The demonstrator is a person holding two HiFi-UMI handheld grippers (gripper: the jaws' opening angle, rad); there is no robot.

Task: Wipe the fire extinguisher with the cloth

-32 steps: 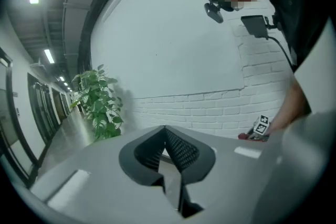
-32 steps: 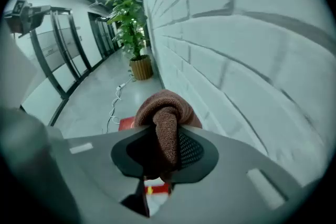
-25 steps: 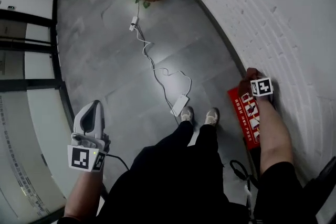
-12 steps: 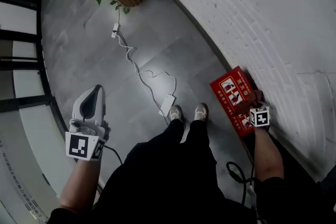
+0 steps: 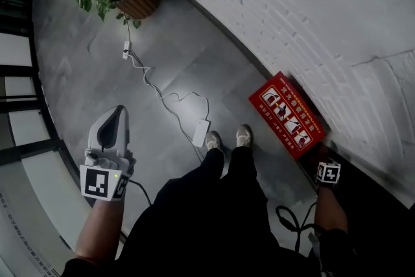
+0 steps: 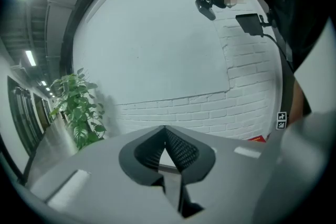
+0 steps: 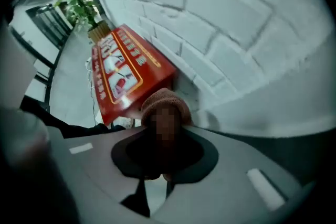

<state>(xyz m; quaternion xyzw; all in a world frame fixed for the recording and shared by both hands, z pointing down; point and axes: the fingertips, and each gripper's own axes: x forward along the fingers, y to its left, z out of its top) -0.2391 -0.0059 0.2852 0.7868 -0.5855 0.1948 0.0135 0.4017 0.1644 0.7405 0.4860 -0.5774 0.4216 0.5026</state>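
Our right gripper [image 7: 164, 136] is pinching a rust-brown cloth [image 7: 163, 96]. Its jaws are closed on the cloth's lower part, and the bunched top stands out past the tips. Part of the cloth is covered by a mosaic patch.

The red fire extinguisher box [image 7: 123, 73] lies just ahead of these jaws and a little to their left, flat on the grey floor [image 5: 97, 74]. Its pictogram face is up and its far edge is against the white brick wall [image 7: 220, 23], which runs along the gripper's right side. In the head view this gripper's marker cube [image 5: 328, 173] sits near the box's closest corner but apart from it, so the cloth does not seem to be touching the box.

Our left gripper [image 6: 165, 135] is held out well away from the box, on the other side of our legs. Its jaws are pressed together at the tips with nothing between them. Beyond those tips is the brick wall, a potted plant [image 6: 79, 107] stands off to their left, and a white cable [image 5: 162, 91] trails across the floor between the two grippers.
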